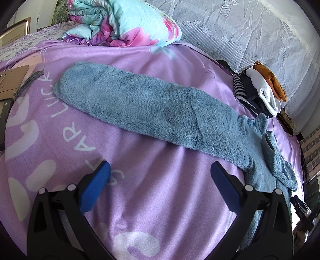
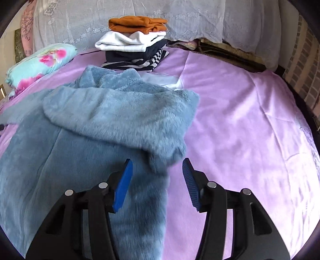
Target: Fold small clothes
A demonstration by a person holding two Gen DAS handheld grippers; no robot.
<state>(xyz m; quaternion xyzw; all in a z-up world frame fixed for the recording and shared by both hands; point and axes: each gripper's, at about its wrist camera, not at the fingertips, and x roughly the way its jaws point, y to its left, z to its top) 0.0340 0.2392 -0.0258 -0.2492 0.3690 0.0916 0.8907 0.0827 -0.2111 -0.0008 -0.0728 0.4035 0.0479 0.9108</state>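
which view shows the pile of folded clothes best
The right wrist view: the pile of folded clothes faces the camera upright near the top centre, each layer visible from orange on top to striped below. The left wrist view shows it small, tilted and squeezed at the right edge.

Purple bedsheet (image 1: 160,66) reads "LUCK"; other letters partial.

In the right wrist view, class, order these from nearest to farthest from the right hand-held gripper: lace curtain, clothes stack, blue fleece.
From the right hand-held gripper:
1. Blue fleece, directly ahead, leftwards.
2. Clothes stack, beyond it.
3. Lace curtain, at the back.
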